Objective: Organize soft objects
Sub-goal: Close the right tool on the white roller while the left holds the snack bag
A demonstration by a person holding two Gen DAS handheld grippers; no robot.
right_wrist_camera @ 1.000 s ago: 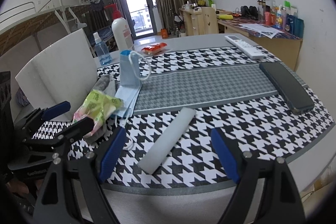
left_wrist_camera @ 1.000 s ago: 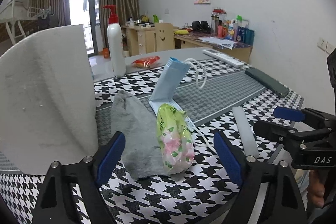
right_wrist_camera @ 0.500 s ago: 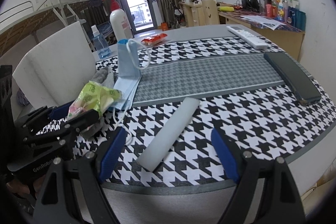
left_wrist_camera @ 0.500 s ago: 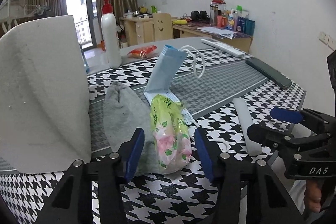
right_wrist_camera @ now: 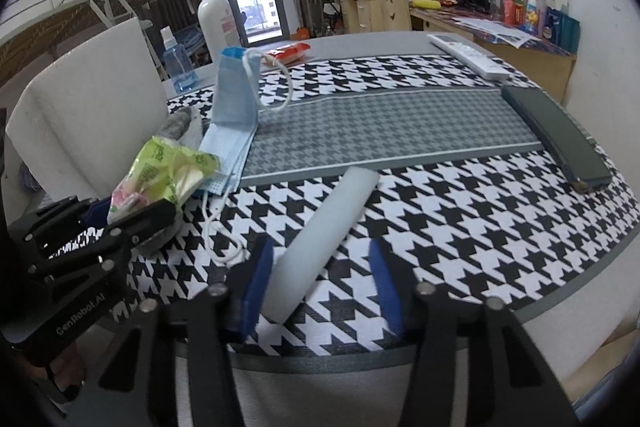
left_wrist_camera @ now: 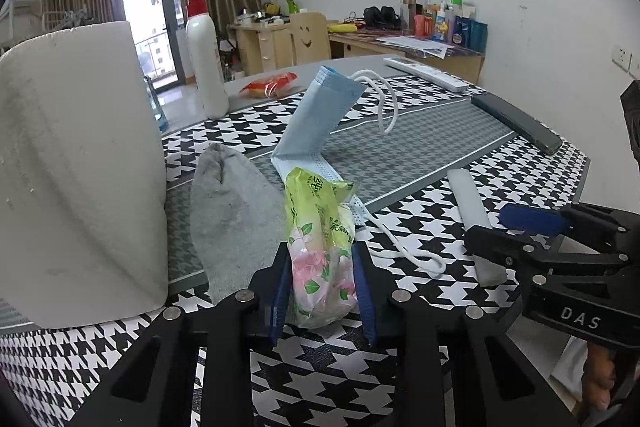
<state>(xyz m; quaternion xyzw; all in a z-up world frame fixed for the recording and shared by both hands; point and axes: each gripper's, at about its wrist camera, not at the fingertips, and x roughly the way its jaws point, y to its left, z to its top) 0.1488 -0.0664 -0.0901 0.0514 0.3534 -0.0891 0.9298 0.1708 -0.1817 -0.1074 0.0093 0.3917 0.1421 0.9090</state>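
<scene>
My left gripper [left_wrist_camera: 322,285] is shut on a green and pink tissue pack [left_wrist_camera: 320,239] that lies on a grey sock [left_wrist_camera: 234,211]. A folded blue face mask [left_wrist_camera: 316,123] with white ear loops stands just behind. The pack also shows in the right wrist view [right_wrist_camera: 160,175], at the left. My right gripper [right_wrist_camera: 320,287] is partly closed around the near end of a white foam stick [right_wrist_camera: 324,235] that lies on the houndstooth cloth; its left pad is next to the stick and a gap shows on the right side.
A big white foam block [left_wrist_camera: 76,167] stands at the left. A white pump bottle [left_wrist_camera: 204,63], a red snack packet [left_wrist_camera: 268,85], a white remote [right_wrist_camera: 468,55] and a dark flat case [right_wrist_camera: 556,135] lie further back. The table's front edge [right_wrist_camera: 360,355] is close.
My left gripper has moved forward and closed on the tissue pack. My right gripper has moved forward to the foam stick and narrowed around its near end.
</scene>
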